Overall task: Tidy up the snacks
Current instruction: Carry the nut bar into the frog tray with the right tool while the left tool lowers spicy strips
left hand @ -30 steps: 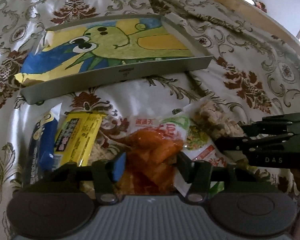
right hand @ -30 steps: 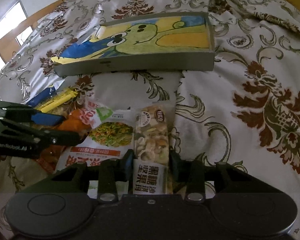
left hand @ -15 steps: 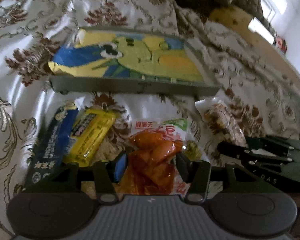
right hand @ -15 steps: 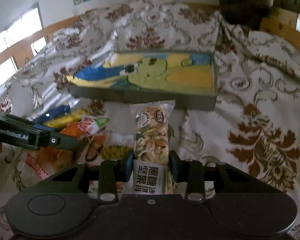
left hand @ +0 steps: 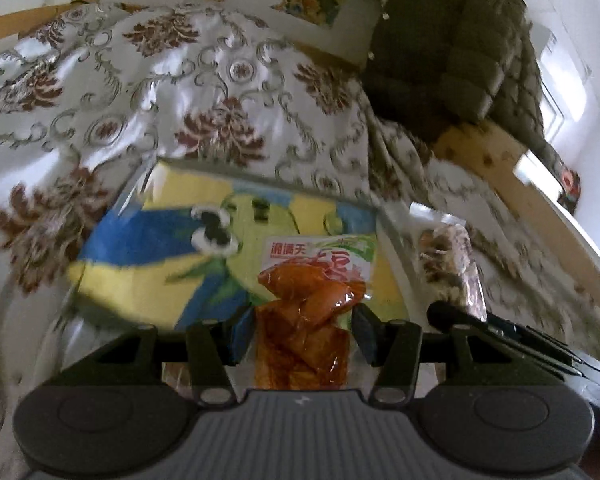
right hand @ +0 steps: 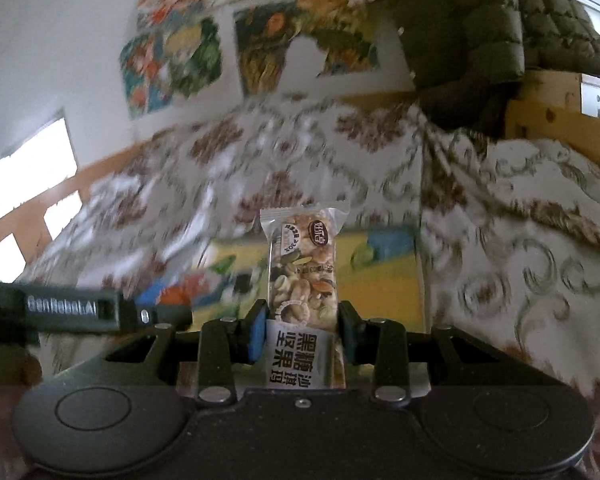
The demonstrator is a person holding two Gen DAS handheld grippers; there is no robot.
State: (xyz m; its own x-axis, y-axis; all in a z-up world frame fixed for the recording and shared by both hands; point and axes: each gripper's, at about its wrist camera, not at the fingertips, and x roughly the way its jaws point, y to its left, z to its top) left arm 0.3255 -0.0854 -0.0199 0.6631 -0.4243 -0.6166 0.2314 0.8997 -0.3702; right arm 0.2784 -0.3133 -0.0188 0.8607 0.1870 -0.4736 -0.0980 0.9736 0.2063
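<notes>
Presently, two snacks are in transit. The orange snack packet sits low in the centre of the left view, pinched at its lower half between the fingers of the left gripper, its printed top standing clear above them. The nut bar sits at centre of the right view, upright, clamped near its white label end by the right gripper, both fingers pressed against the wrapper.

Behind each snack lies the tray, a shallow box lined with a cartoon drawing in blue, yellow and green. In the left view it fills the middle of the frame; in the right view only its yellow right part shows, right of the bar. Both snacks appear lifted, in front of or over the tray; the height above it cannot be judged.

Assessment: the step in hand is the carry to the tray. The next move calls for lowering each packet inside the rim, apart from one another, then spreading the fingers. The two grippers are close: the right one shows at the right edge of the left view, so clearance needs watching.

The surface is a bedspread with brown flower and scroll patterns, creased and soft. At upper right lies a dark quilted blanket; posters hang on the wall, upper left of centre in the right view.
</notes>
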